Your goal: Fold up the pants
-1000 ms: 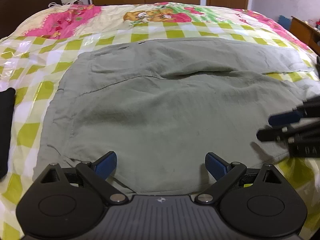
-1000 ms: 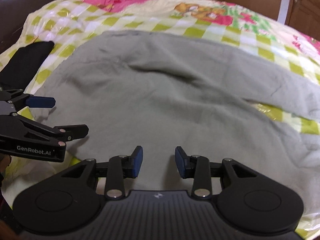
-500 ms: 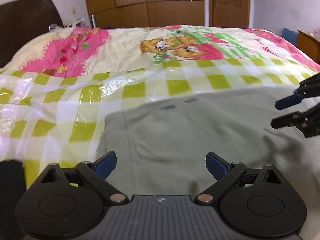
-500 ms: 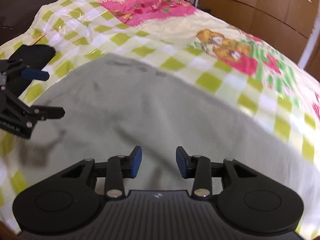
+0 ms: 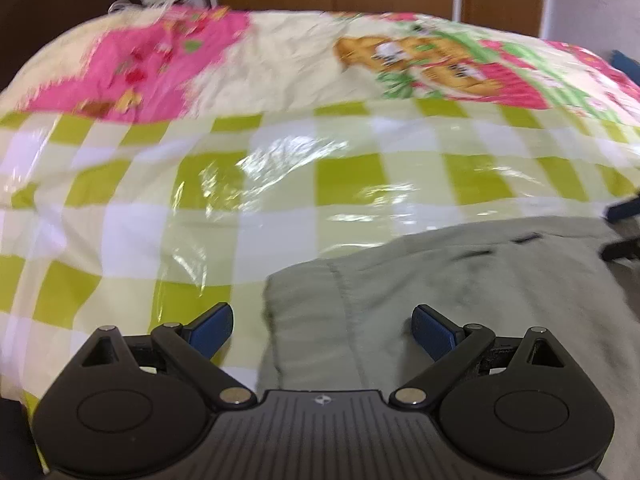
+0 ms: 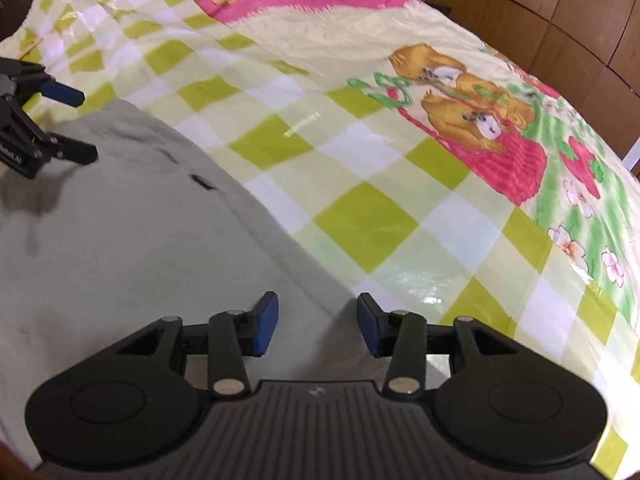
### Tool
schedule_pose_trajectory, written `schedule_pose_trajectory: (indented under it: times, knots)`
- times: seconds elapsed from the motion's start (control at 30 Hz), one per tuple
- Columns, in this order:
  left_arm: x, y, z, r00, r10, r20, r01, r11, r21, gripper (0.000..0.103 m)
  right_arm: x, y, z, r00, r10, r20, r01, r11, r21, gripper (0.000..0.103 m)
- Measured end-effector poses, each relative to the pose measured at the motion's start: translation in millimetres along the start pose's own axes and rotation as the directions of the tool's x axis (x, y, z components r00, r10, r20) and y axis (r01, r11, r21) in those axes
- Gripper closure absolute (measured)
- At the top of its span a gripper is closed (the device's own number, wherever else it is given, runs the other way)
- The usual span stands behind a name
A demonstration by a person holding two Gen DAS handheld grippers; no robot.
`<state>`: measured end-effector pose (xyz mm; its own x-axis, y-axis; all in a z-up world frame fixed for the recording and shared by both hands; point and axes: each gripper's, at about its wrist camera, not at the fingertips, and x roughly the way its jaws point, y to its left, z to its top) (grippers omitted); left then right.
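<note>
Over the pants' (image 5: 460, 280) far edge we hover left gripper (image 5: 322, 330) wide, right gripper (image 6: 316, 324) narrower, both empty, poised for grabbing corners.

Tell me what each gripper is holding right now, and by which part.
Nothing is held. The left gripper and right gripper both have open jaws with no cloth between them, poised over the far edge of the grey-green pants.

We see grey-green pants (image 5: 460, 300) on a bedspread (image 5: 280, 184) checked lime, white and cream (pink patches and orange bears further up), with blue pads (image 6: 264, 324) on black grippers.
</note>
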<state>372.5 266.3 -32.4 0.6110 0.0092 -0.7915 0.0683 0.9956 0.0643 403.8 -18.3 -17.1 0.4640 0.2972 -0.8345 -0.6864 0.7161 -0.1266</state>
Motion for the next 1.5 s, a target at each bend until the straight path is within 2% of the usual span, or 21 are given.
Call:
schedule_pose_trajectory:
  times: [0.1,0.17,0.23,0.33,0.37,0.4,0.43,0.47,0.5,0.53,0.6,0.77,0.87,1.0,1.07,1.1,1.17,1.23,1.37,1.5]
  knots:
    - [8,10,2,0.999,-0.021,-0.028,0.019,0.999,-0.050,0.000,4,-4,-4,1.000,0.009,-0.004,-0.009,1.000,0.012,0.057]
    - [11,8,4,0.998,-0.040,-0.039,0.038,0.998,-0.049,0.001,3,-4,-4,1.000,0.012,-0.004,-0.012,1.000,0.009,0.057]
    - [16,4,8,0.998,-0.026,-0.055,0.025,0.999,-0.027,0.003,4,-4,-3,1.000,0.013,-0.011,-0.013,1.000,0.010,0.058]
    - [23,6,18,0.997,-0.009,-0.081,0.004,0.999,-0.054,0.005,7,-5,-1,1.000,0.016,-0.018,-0.016,0.999,0.040,0.060]
    - [25,7,21,0.996,-0.005,-0.086,-0.001,0.998,-0.065,0.007,7,-5,-1,1.000,0.021,-0.018,-0.020,0.999,0.042,0.061]
    - [26,7,23,0.996,0.000,-0.092,-0.006,0.997,-0.073,0.011,7,-4,-1,0.999,0.027,-0.017,-0.026,0.999,0.042,0.067]
    - [26,5,24,0.996,0.003,-0.093,-0.010,0.997,-0.075,0.021,6,-3,-1,0.999,0.031,-0.016,-0.030,0.999,0.039,0.077]
    - [24,1,24,0.996,-0.001,-0.086,-0.005,0.998,-0.067,0.031,6,-1,-1,1.000,0.025,-0.017,-0.024,0.999,0.035,0.082]
    - [21,-3,24,0.997,-0.002,-0.076,-0.002,0.999,-0.055,0.044,6,1,-1,1.000,0.013,-0.017,-0.012,0.999,0.031,0.092]
    - [19,-6,24,0.997,-0.001,-0.071,-0.002,0.999,-0.044,0.054,6,3,-1,1.000,0.002,-0.018,-0.001,1.000,0.027,0.097]
    - [15,-10,23,0.998,0.003,-0.066,-0.004,1.000,-0.024,0.064,3,5,0,1.000,-0.002,-0.013,0.002,0.999,0.040,0.102]
    - [-13,-14,25,1.000,0.025,-0.005,-0.025,1.000,-0.005,0.070,-22,5,3,0.999,-0.026,0.045,0.023,0.998,0.060,0.103]
    - [-47,-11,23,0.998,-0.014,0.068,0.015,1.000,-0.016,0.072,-52,4,7,0.994,-0.036,0.108,0.028,0.997,0.072,0.103]
    - [-94,-11,13,0.986,-0.080,0.143,0.083,0.996,-0.013,0.073,-97,5,9,0.983,-0.015,0.183,0.001,0.997,0.075,0.103]
    - [-111,-16,7,0.981,-0.105,0.162,0.106,0.994,0.008,0.073,-102,10,10,0.987,0.003,0.162,-0.009,0.999,0.038,0.103]
    - [-120,-19,3,0.979,-0.117,0.169,0.115,0.993,0.022,0.074,-100,13,10,0.987,-0.017,0.158,0.014,1.000,0.019,0.102]
    - [-133,-23,-6,0.973,-0.142,0.179,0.137,0.990,0.042,0.074,-90,20,8,0.987,-0.048,0.152,0.056,0.997,-0.048,0.093]
    - [-144,-25,-14,0.969,-0.163,0.188,0.156,0.986,0.050,0.074,-75,23,5,0.992,-0.036,0.120,0.048,0.994,-0.102,0.066]
    - [-158,-26,-28,0.957,-0.203,0.208,0.199,0.979,0.039,0.074,-49,26,1,0.996,-0.036,0.081,0.050,0.981,-0.185,0.060]
    - [-162,-22,-39,0.955,-0.215,0.207,0.213,0.977,0.029,0.074,-32,19,1,0.995,-0.054,0.082,0.069,0.981,-0.183,0.058]
